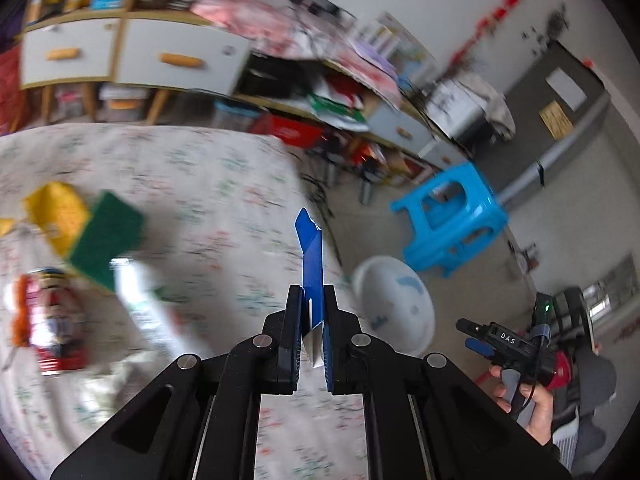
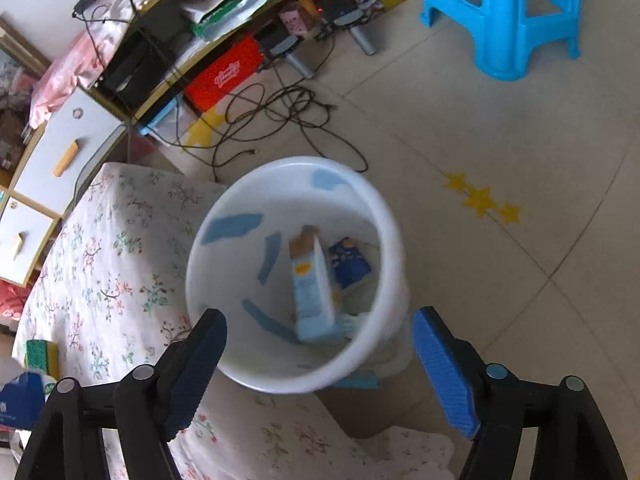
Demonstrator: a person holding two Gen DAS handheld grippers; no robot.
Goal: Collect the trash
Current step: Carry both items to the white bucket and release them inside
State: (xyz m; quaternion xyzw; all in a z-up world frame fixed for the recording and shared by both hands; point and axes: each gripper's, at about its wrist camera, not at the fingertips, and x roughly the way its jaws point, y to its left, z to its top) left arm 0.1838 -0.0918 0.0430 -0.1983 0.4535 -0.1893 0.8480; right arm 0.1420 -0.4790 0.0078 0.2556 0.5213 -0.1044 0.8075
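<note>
- Your left gripper (image 1: 312, 312) pinches a flat blue wrapper (image 1: 310, 256) with a silver lining; the jaws are pressed together on it and the strip stands up above the flowered tablecloth (image 1: 200, 184).
- Your right gripper (image 2: 320, 360) hangs over the white bin (image 2: 384, 216), jaws spread wide with nothing between them.
- A pale blue carton (image 2: 312, 296) and a dark blue packet (image 2: 350, 262) lie inside that bin, which sits on the floor just beside the table edge.
- On the cloth to your left lie a green-and-yellow sponge (image 1: 100, 236), a white tube (image 1: 152, 304) and a red can (image 1: 52, 320).
- A blue stool (image 1: 452, 216) stands beyond the bin.
</note>
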